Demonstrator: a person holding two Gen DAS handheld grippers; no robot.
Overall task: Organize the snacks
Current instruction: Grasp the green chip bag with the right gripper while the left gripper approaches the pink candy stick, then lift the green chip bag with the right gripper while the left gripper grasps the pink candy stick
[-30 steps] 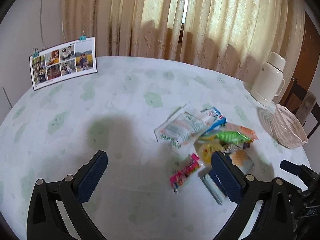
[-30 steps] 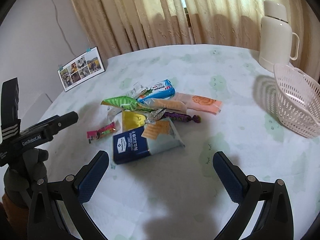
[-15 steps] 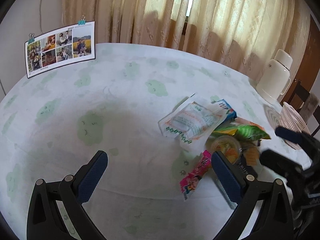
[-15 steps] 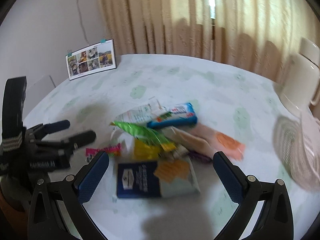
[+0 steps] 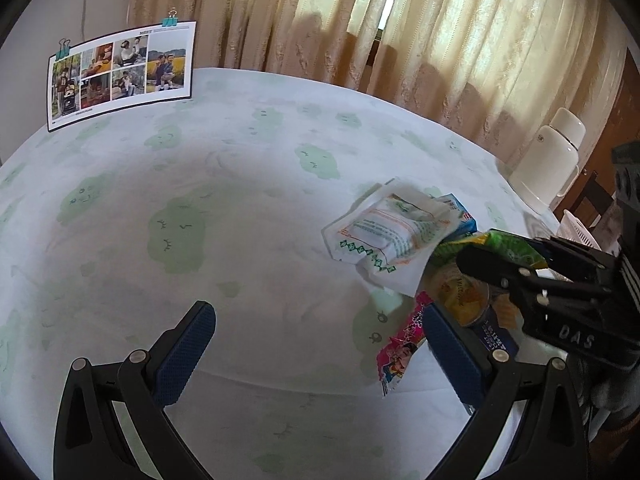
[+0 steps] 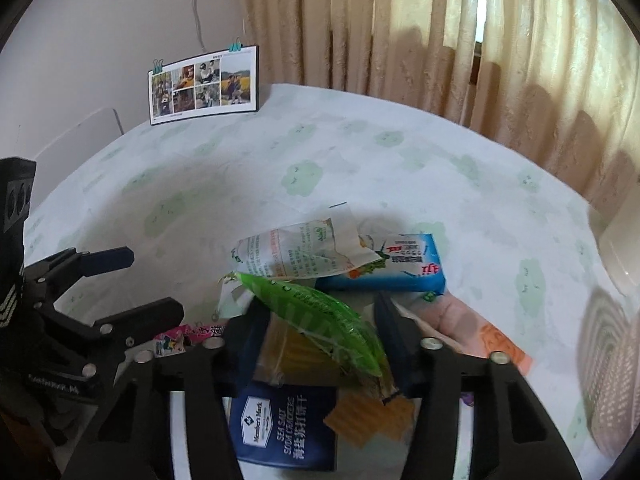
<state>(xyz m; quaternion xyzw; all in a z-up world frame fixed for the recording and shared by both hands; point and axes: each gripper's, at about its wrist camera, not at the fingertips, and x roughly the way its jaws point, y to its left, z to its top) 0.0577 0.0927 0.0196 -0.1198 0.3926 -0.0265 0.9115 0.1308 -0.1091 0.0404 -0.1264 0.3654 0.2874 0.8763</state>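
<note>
Right wrist view showed our right gripper (image 6: 320, 328) closing astride the green packet (image 6: 320, 316) atop the pile, not plainly gripping yet, while our left gripper (image 5: 316, 344) hung open beside it.

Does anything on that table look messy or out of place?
Yes: the snacks lie in a jumbled heap, overlapping each other. A white packet looks crumpled, with a ragged, maybe torn edge, and a green packet slants across the pile. The basket sits apart, at the table's edge.

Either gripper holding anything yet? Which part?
Left gripper: nothing, open over bare tablecloth. Right gripper: fingers have just been closing around the green packet mid-length; whether they press on it cannot be told.
</note>
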